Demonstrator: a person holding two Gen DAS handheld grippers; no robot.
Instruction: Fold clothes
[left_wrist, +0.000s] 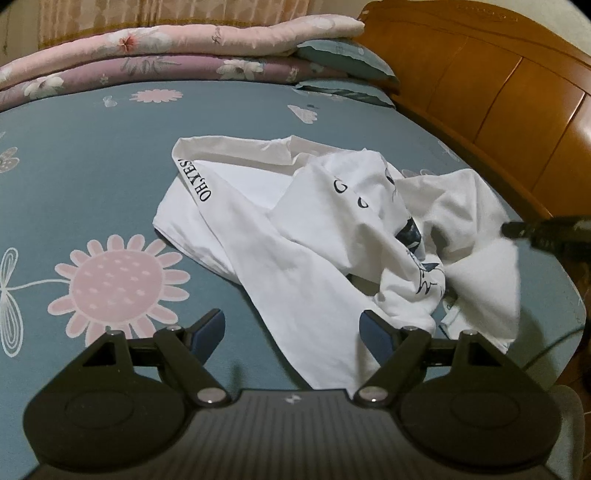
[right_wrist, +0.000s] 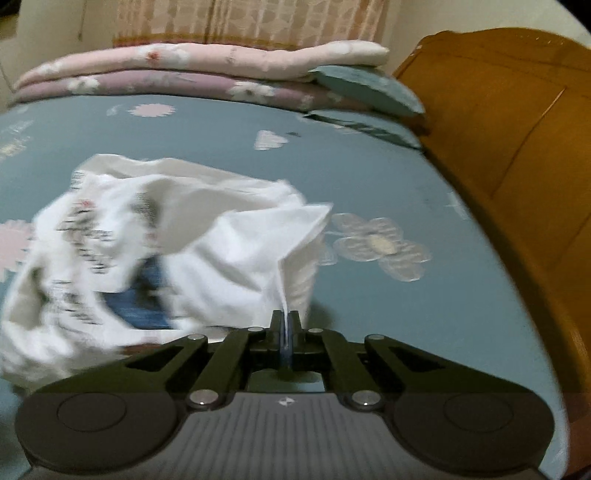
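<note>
A crumpled white T-shirt (left_wrist: 295, 236) with black lettering and a blue print lies on the teal flowered bedsheet (left_wrist: 92, 177). My left gripper (left_wrist: 291, 326) hovers open just in front of it, one long fold of the shirt running between its blue-padded fingers without being pinched. My right gripper (right_wrist: 285, 319) is shut on a thin edge of the T-shirt (right_wrist: 236, 258), which rises in a lifted corner above its jaws. In the left wrist view the right gripper (left_wrist: 515, 229) enters from the right edge, holding the cloth up.
Folded pink and mauve quilts (left_wrist: 166, 55) and teal pillows (left_wrist: 347, 62) are stacked at the far side of the bed. A wooden headboard (left_wrist: 498, 92) runs along the right. The sheet's near edge (right_wrist: 535, 295) drops off at the right.
</note>
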